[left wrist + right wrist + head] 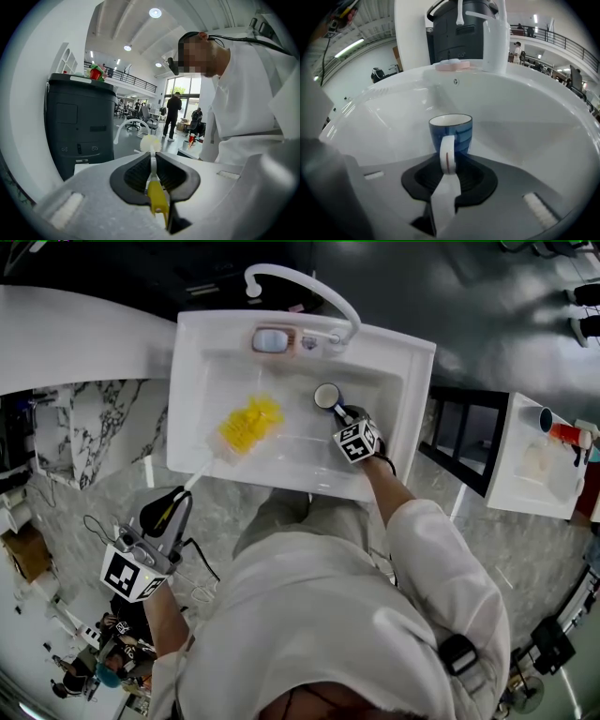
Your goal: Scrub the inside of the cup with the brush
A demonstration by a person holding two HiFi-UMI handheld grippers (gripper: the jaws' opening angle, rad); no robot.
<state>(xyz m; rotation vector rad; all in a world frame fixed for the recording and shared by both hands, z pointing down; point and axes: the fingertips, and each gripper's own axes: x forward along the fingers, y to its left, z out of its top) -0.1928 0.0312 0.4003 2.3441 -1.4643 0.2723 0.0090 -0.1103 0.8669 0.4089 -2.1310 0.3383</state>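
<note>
Two grips matter here. The right gripper (447, 161) has its jaws drawn narrow on the white handle of the blue ceramic cup (459, 136), which stands upright, mouth up, on the floor of the white sink (394, 362). The left gripper (153, 171), outside the sink's near-left corner, clamps the thin handle of the yellow-bristled brush (251, 423). The brush head lies in the basin, well apart from the cup. To scrub well, I judge the cup should be steadied by its handle and tipped toward the brush, so the bristles enter straight and reach the bottom.
</note>
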